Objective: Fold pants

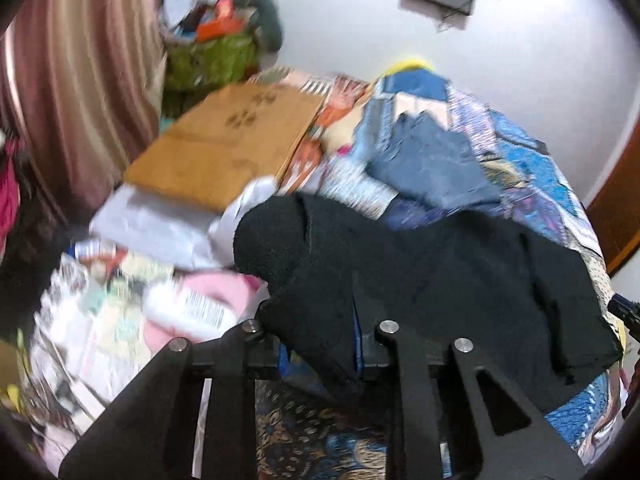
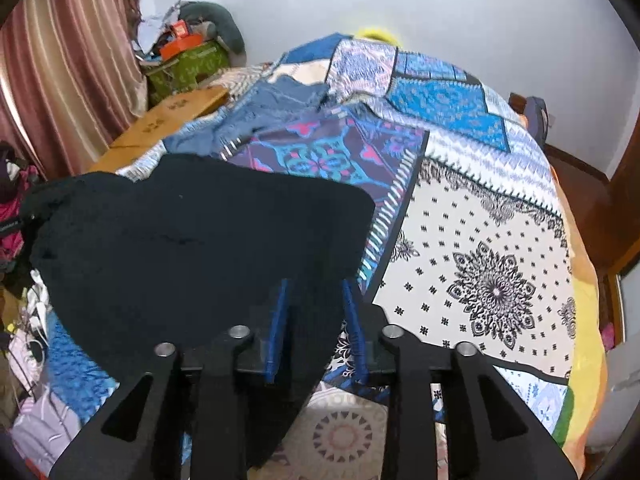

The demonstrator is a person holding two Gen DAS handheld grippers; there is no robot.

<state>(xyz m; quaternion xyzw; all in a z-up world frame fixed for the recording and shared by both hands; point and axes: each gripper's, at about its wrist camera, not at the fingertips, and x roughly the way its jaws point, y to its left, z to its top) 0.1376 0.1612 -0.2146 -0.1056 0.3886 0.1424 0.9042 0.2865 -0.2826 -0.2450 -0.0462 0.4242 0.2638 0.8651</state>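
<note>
Both the left gripper [image 1: 316, 344] and right gripper [image 2: 316, 332] pinch the black fuzzy pants [image 2: 192, 240], bunched up over the patchwork bedspread [image 2: 480, 220].

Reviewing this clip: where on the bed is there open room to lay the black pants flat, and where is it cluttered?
Open: the patchwork bedspread right of the black pants, out to its orange edge, and the band between the pants and the blue jeans. Crowded: the left side, with the cardboard sheet, white packets and a bottle.
</note>
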